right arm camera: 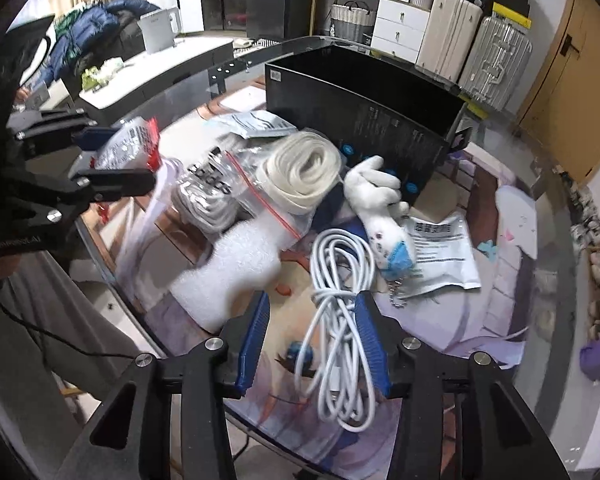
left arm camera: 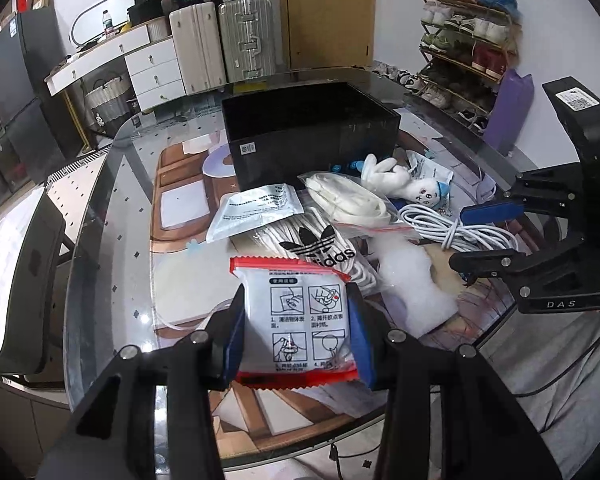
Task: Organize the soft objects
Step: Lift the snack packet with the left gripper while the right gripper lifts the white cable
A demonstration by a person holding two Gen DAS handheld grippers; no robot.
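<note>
- Clamping a red-edged packet printed with instruction pictures, the left hand-held gripper presses both blue pads against its sides and holds it above the glass bench.
- The right hand-held gripper stands partly open over the coiled white cable; the cable lies between the blue pads, against the right one and clear of the left, so it is not gripped.
- A black box, open at the top, sits at the far side of the bench.
- In front of the box lie a white plush toy with a blue cap, a zip bag of flat white cord, an adidas bag, a grey foil pouch and a piece of white foam.
- A printed leaflet bag lies just beside the toy.
</note>
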